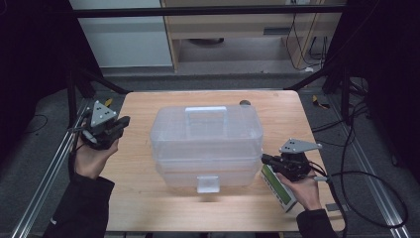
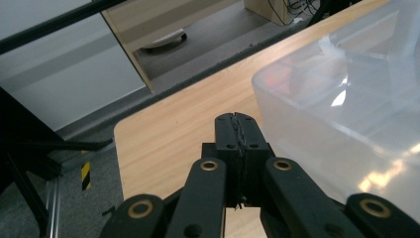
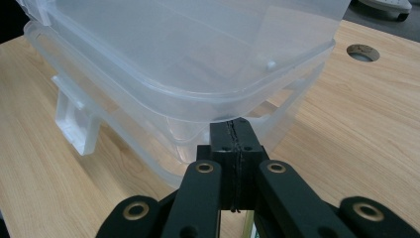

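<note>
A clear plastic storage box (image 1: 205, 144) with a lid, a top handle (image 1: 205, 116) and a front latch (image 1: 208, 183) stands in the middle of the wooden table (image 1: 138, 198). My left gripper (image 1: 124, 121) hangs over the table's left edge, shut with nothing in it, pointing toward the box. In the left gripper view its closed jaws (image 2: 236, 119) sit short of the box's wall (image 2: 341, 114). My right gripper (image 1: 265, 158) is shut and empty at the box's right front corner. In the right gripper view its tips (image 3: 236, 124) lie just under the lid's rim (image 3: 277, 84); I cannot tell if they touch.
A white and green flat device (image 1: 280, 191) lies under my right hand near the table's right front corner. A cable hole (image 1: 244, 103) is cut in the table behind the box. Black frame posts and aluminium rails flank the table; cables trail on the floor at the right.
</note>
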The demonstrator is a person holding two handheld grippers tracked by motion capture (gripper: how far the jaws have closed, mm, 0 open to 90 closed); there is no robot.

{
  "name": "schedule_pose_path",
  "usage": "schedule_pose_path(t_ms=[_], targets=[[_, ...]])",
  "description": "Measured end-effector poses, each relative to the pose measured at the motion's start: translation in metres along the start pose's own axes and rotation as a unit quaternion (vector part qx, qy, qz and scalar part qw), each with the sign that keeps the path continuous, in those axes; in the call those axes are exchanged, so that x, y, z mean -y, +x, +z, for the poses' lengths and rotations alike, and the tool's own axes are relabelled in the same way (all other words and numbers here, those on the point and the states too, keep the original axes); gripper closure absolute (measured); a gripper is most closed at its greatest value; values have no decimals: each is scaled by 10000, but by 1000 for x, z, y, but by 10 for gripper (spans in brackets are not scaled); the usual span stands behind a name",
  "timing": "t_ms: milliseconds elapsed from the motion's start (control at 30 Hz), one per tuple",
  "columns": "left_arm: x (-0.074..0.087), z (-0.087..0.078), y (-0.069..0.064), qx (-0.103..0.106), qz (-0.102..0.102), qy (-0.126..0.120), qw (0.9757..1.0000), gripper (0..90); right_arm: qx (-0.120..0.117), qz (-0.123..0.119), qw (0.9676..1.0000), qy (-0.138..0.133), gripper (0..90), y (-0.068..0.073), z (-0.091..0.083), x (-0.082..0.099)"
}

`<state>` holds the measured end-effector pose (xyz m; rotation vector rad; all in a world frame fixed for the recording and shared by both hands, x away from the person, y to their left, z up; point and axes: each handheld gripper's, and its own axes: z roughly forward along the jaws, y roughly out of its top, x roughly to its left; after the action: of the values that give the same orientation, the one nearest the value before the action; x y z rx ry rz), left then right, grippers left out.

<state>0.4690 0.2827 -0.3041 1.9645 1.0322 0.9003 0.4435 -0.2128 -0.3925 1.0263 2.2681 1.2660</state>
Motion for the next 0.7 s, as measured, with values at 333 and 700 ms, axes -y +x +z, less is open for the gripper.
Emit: schedule_pose_path(t_ms=[333,700], targets=[[49,3,-12,76,-313,27,9995,888,16,-15,10000,9,900,0,0,0],[72,15,-26,226,-530,68,9983,888,31,-42,10000,21,900,0,0,0]])
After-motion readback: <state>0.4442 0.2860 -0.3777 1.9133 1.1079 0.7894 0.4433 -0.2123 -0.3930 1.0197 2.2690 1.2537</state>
